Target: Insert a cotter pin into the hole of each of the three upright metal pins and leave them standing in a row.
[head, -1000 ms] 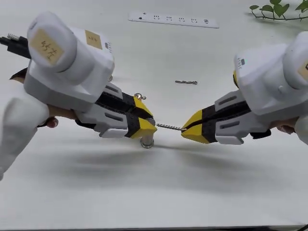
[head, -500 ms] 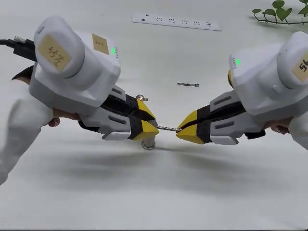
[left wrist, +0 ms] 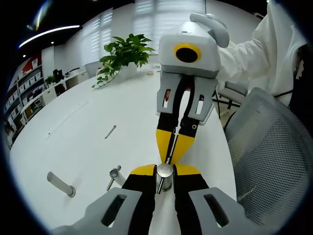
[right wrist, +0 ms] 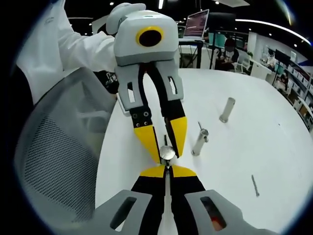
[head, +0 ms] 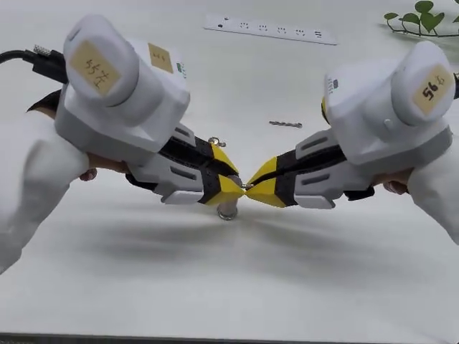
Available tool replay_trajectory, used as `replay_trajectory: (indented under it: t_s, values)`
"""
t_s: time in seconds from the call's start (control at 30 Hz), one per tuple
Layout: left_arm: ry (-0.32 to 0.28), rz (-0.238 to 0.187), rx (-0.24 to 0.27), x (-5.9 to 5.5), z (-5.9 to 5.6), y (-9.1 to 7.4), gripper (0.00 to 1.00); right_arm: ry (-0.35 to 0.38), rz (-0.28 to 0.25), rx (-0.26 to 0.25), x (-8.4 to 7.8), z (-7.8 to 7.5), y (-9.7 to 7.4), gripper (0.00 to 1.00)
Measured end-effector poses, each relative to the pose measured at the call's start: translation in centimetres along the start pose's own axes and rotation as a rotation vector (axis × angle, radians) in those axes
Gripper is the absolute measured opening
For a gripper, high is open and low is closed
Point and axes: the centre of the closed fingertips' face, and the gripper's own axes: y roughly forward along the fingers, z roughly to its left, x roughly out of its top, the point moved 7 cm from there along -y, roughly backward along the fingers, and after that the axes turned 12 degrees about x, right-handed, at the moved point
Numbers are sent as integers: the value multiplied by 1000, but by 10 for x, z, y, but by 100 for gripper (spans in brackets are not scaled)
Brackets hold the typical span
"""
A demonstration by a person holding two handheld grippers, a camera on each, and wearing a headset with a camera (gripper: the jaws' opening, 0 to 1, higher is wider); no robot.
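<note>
Your left claw (head: 228,190) is clamped round the upright metal pin (left wrist: 165,177), which stands on the table (head: 215,287). Your right claw (head: 259,190) is pinched shut on the cotter pin (left wrist: 169,147), tip at the pin's head. Risk: push off-axis and you'll likely bend the cotter or tip the pin.

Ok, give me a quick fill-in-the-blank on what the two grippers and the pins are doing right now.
1. The left gripper clamps an upright metal pin; the right gripper holds a ____ pin at its head.
2. Counting that one, ____ metal pins stand on the table.
3. A loose cotter pin lies between the grippers and the white ____ strip.
Missing words: cotter, three, power.
</note>
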Motion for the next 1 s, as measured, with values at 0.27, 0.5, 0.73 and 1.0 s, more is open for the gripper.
replay_trajectory:
  t_s: [0.27, 0.5, 0.73, 1.0]
  values:
    - [-15, -6, 2, 1, -1, 0, 9, -32, 21, 20, 2, -2, 1, 0]
    - [-39, -10, -6, 1, -1, 1, 10, -23, 12, 20, 1, -1, 2, 0]
    - [-74, -46, 23, 0, 3, -5, 18, -34, -15, -13, 2, 0, -2, 11]
    - [-117, -134, 71, 0, 6, -26, 40, -3, -56, -21, 7, 1, 1, 20]
